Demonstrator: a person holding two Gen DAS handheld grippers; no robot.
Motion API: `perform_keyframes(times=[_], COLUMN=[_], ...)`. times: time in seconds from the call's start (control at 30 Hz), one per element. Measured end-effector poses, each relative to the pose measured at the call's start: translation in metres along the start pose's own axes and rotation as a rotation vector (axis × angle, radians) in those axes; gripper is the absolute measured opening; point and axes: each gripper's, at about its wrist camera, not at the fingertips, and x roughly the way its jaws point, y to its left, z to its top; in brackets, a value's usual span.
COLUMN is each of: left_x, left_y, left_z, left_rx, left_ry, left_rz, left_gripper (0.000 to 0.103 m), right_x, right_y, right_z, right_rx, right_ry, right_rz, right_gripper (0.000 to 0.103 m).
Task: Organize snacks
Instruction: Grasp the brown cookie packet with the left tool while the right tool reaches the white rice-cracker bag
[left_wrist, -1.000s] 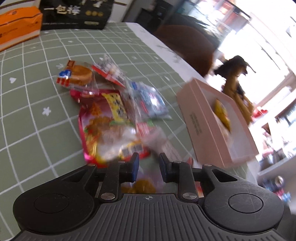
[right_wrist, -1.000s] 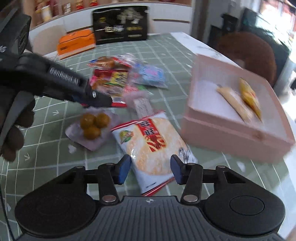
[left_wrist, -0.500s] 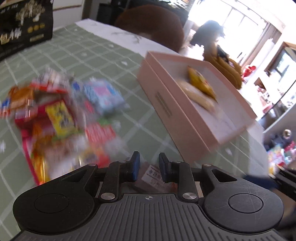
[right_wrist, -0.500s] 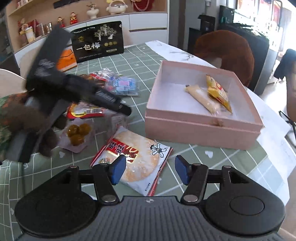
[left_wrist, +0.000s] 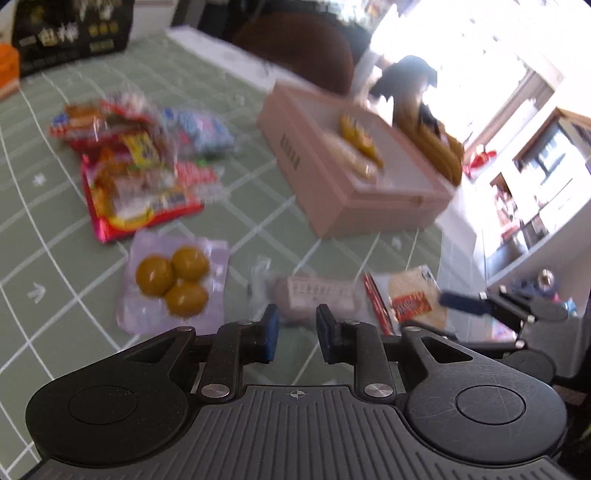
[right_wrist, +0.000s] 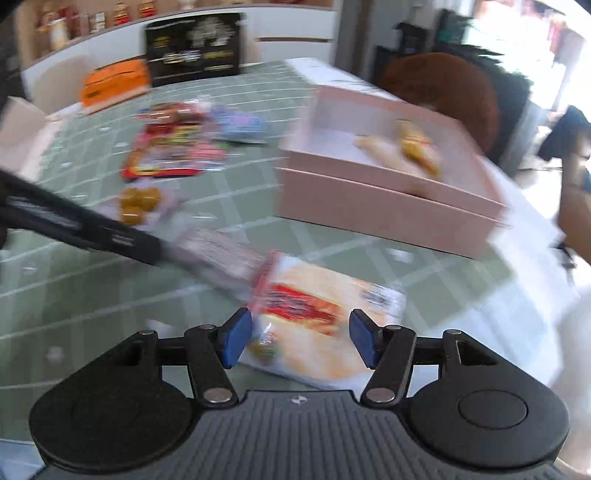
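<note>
Two wrapped snacks, one yellow and one pale, already lay inside the open pink box (right_wrist: 388, 206) on the green checked surface (right_wrist: 92, 295), while a heap of bright red and blue packets (left_wrist: 140, 173) sat well apart to its left. The left tongs (left_wrist: 294, 334) were clenched on a pale brownish packet (left_wrist: 317, 299), and the right tongs (right_wrist: 297, 341) hung released above a red-striped rice cracker pack (right_wrist: 314, 310).

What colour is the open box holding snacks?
Pale pink box; clearest in the right wrist view.
</note>
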Motion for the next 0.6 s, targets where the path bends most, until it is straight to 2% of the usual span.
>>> perform_keyframes(times=[0.07, 0.13, 0.23, 0.3, 0.43, 0.53, 0.6], left_x=[0.001, 0.014, 0.042, 0.055, 0.050, 0.039, 0.036], left_y=[-0.006, -0.009, -0.006, -0.001, -0.005, -0.025, -0.041], left_z=[0.009, 0.022, 0.038, 0.042, 0.029, 0.008, -0.005], left_rx=[0.016, 0.043, 0.087, 0.092, 0.126, 0.254, 0.347], left_ry=[-0.049, -0.045, 0.019, 0.081, 0.159, 0.178, 0.159], left_rz=[0.007, 0.008, 0.047, 0.034, -0.017, 0.007, 0.033], left_gripper=[0.026, 0.026, 0.026, 0.026, 0.027, 0.032, 0.038], right_x=[-0.002, -0.003, -0.005, -0.008, -0.014, -0.013, -0.011], right_y=[-0.011, -0.022, -0.033, -0.035, -0.034, -0.032, -0.031], right_z=[-0.006, -0.010, -0.014, -0.016, -0.024, -0.032, -0.038], right_rx=[0.018, 0.054, 0.137, 0.163, 0.183, 0.181, 0.179], right_ry=[-0.004, 0.003, 0.012, 0.009, 0.000, 0.019, 0.020], right_rz=[-0.073, -0.089, -0.034, -0.012, 0.004, 0.019, 0.017], right_gripper=[0.059, 0.059, 0.060, 0.060, 0.061, 0.061, 0.064])
